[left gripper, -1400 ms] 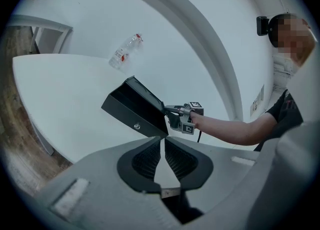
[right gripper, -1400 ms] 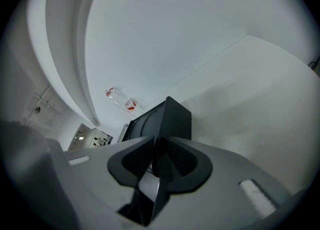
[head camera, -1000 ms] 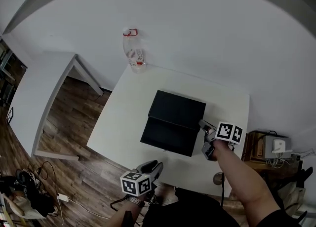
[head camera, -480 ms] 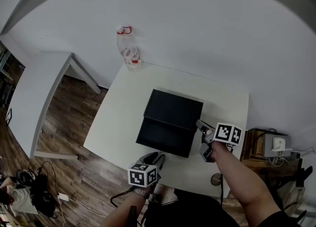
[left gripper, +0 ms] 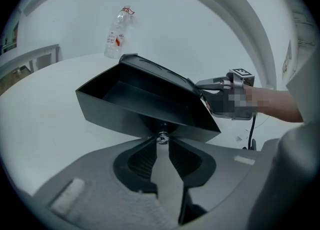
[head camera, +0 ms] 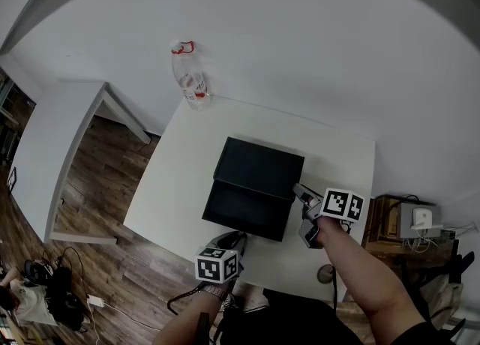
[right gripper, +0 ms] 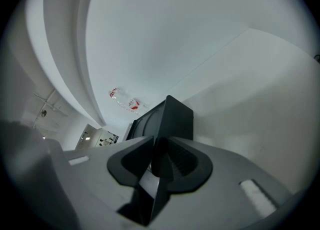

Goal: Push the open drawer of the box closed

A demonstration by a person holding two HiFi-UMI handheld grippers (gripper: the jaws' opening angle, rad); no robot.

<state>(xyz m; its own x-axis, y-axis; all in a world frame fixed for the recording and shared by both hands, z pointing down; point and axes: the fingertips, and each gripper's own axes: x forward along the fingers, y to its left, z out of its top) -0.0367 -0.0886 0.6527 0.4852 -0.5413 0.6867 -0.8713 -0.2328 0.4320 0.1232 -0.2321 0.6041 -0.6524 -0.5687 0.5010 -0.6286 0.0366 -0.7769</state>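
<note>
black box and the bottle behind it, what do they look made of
The black box: matte black with a faint sheen, and thin, stiff walls on its open drawer. It is probably plastic, though coated board can't be ruled out. The bottle: a clear, see-through body with a red label and red top, almost certainly thin plastic.

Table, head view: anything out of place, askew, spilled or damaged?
Nothing looks spilled or damaged. The one thing out of line is the drawer of the box, which stands pulled out toward the person. A bottle stands at the far left corner of the table, close to the edge.
</note>
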